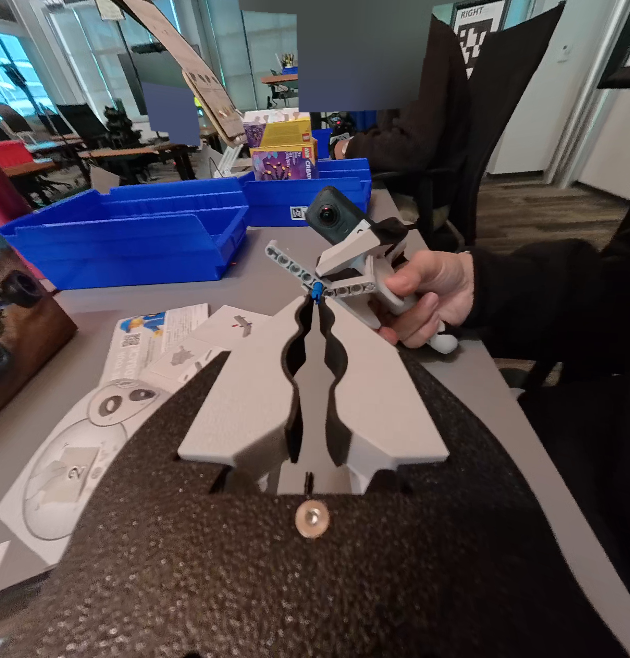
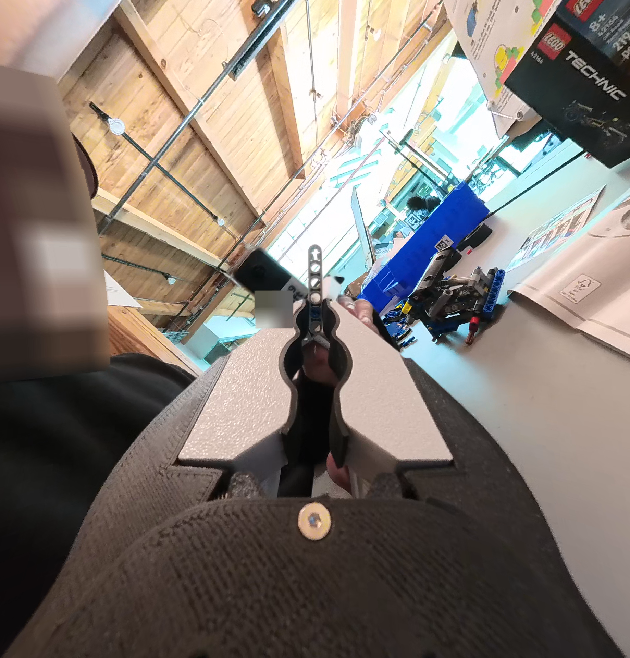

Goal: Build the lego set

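A blue pin [image 1: 317, 292] was being seated in a light, rigid grey beam [image 1: 308, 277].
The beam was clamped mid-length by the right claw [image 1: 336, 281]; the small, slippery pin, pinched in the left claw [image 1: 315, 302], touched the beam's hole.

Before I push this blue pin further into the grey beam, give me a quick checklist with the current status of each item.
1. Left gripper shut on blue pin: ok.
2. Right gripper clamped on grey beam: ok.
3. Pin tip at a beam hole: ok, it sits in one.
4. Pin fully seated: cannot tell.
5. Pin square to the beam: cannot tell.
6. Hand clear of the joint: ok.
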Tool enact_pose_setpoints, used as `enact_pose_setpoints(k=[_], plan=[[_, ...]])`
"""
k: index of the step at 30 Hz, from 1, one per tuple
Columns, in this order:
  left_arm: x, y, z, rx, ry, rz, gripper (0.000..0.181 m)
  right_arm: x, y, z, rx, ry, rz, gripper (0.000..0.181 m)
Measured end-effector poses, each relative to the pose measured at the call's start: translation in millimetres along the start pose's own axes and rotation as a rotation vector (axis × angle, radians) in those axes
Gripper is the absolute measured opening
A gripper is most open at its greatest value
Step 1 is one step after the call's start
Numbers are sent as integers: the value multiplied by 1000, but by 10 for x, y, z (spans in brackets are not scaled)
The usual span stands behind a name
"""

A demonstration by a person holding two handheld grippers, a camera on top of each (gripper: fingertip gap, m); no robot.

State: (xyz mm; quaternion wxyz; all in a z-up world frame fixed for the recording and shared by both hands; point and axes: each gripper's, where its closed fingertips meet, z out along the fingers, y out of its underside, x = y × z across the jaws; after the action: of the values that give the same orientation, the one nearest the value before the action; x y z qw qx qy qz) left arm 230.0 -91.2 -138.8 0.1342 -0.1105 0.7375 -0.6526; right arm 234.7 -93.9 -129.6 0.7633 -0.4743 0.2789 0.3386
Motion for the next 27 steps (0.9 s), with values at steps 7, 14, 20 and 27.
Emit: enact_pose_setpoints(k=[7,14,20,27], plan=[[6,-26,11,35,14,-44,1,-15,-22,-7,14,-13,-1,7],[-21,-69,-38,93,-15,-35,1,-58,-41,-19,32,-23,-52,8],[20,-36,-44,62,-8,22,1,-38,46,29,-25,-1,-75,6],[41,27,-43,-6,-18,118,1,-4,116,4,-103,55,-160,7]])
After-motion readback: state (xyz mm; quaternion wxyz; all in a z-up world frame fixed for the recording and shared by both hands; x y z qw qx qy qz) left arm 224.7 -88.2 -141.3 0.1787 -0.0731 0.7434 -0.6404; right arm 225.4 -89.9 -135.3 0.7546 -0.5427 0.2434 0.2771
